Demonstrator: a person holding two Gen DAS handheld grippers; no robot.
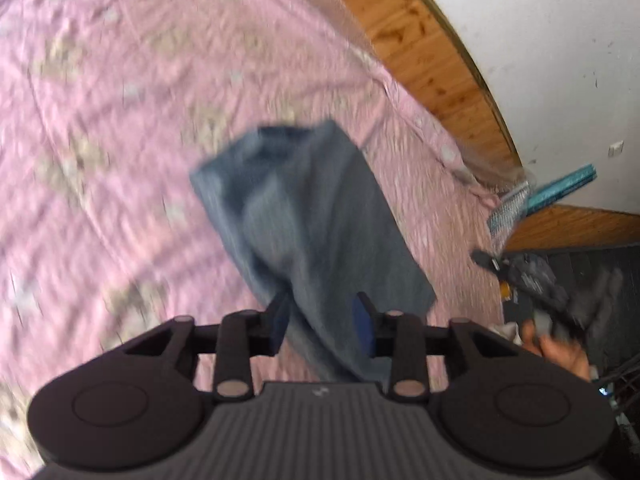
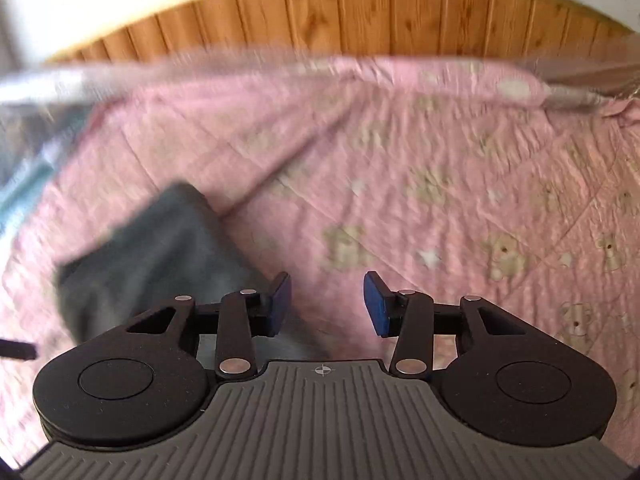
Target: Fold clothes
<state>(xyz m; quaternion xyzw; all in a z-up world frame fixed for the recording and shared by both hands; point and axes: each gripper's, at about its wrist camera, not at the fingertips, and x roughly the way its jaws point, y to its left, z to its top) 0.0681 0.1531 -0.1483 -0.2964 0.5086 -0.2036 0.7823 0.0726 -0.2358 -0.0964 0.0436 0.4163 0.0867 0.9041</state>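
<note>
Pink quilted bedspread (image 1: pixel 120 120) with a beige bear print covered the bed. Wood-panelled headboard (image 2: pixel 340 12) ran along the bed's far edge, white wall (image 1: pixel 560 40) above it. A teal object (image 1: pixel 560 188), blurred, lay off the bed's corner.

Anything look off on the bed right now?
The grey garment is bunched and twisted, one end running between the left tongs, not lying flat on the pink bedspread. Right tongs are empty.
</note>
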